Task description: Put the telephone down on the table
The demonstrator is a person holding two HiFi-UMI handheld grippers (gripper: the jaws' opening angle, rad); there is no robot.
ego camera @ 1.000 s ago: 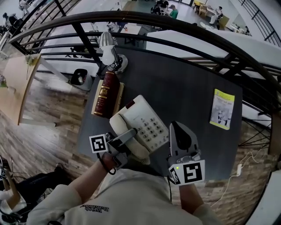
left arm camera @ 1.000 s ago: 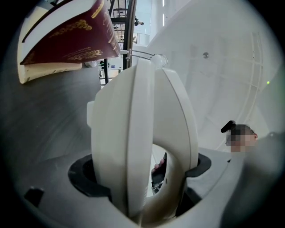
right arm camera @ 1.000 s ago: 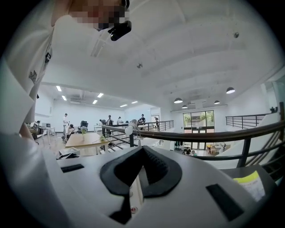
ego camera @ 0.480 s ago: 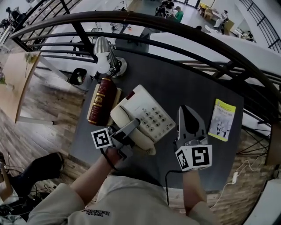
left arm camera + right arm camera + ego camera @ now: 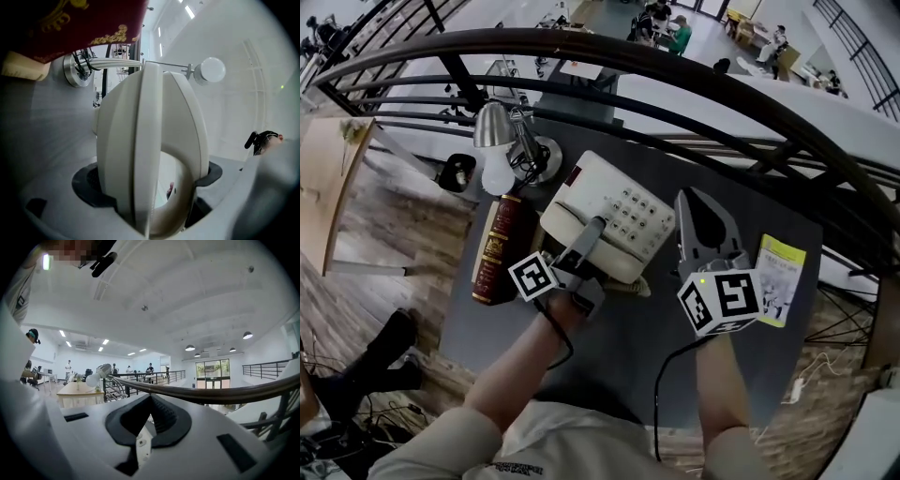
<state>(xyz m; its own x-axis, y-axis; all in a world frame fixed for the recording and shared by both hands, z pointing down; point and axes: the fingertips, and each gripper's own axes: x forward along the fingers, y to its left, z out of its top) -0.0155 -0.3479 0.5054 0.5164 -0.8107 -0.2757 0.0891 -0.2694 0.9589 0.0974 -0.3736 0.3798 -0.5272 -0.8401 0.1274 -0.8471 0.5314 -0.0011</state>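
Left tool [image 5: 591, 236] is clamped on the telephone's [image 5: 623, 202] near edge, and the phone runs away far-right over the table [image 5: 661, 323], maybe just lifted, hard to tell. Right tool [image 5: 692, 202] is closed and empty, just beside it on the right.

Cream telephone [image 5: 623, 202], maroon book [image 5: 492, 253] with gold ornament, yellow booklet [image 5: 783, 281], dark grey table [image 5: 637, 342]

No readable text, book [image 5: 492, 250] gilt, booklet [image 5: 780, 279] print, shirt [image 5: 516, 466] lettering too small
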